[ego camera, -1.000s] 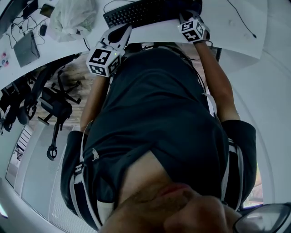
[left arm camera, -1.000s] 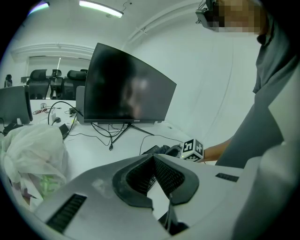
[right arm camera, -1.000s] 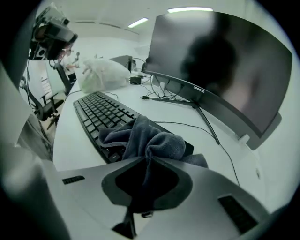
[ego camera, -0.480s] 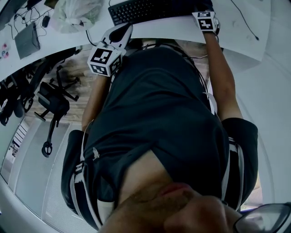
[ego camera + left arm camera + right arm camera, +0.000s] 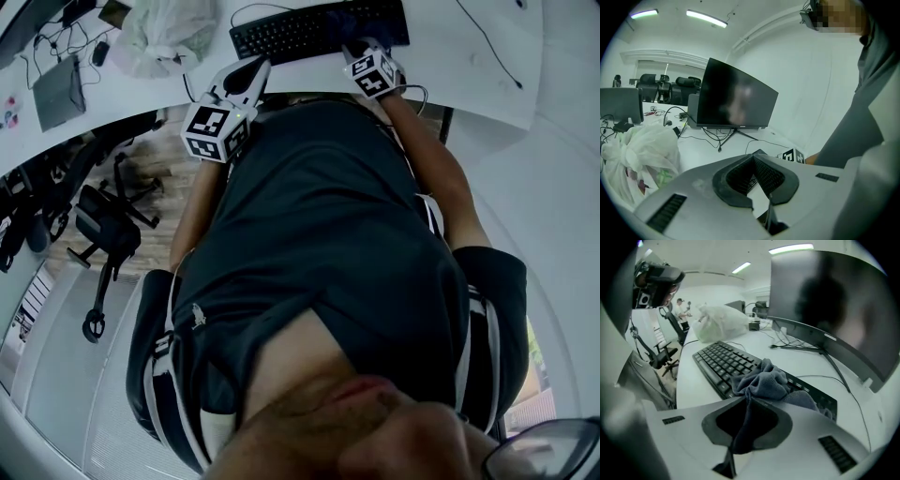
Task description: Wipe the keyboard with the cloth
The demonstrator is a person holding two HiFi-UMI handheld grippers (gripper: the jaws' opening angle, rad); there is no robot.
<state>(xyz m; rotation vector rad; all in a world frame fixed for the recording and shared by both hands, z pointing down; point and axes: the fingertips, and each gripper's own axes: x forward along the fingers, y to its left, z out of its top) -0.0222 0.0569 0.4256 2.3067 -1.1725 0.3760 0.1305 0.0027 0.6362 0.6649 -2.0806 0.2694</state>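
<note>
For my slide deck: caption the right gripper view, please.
Right gripper shut on a grey cloth resting on a black keyboard on a white desk.

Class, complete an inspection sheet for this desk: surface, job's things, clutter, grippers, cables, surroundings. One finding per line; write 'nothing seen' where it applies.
Surface: white desk, bare in front of the keyboard.
Job's things: black keyboard flat on the desk; grey cloth bunched on its keys.
Clutter: white plastic bag beyond the keyboard's far end.
Grippers: right gripper shut on the cloth; left gripper shut, empty.
Cables: thin cable behind the keyboard; more under the monitor.
Surroundings: office chairs; ceiling lights.
</note>
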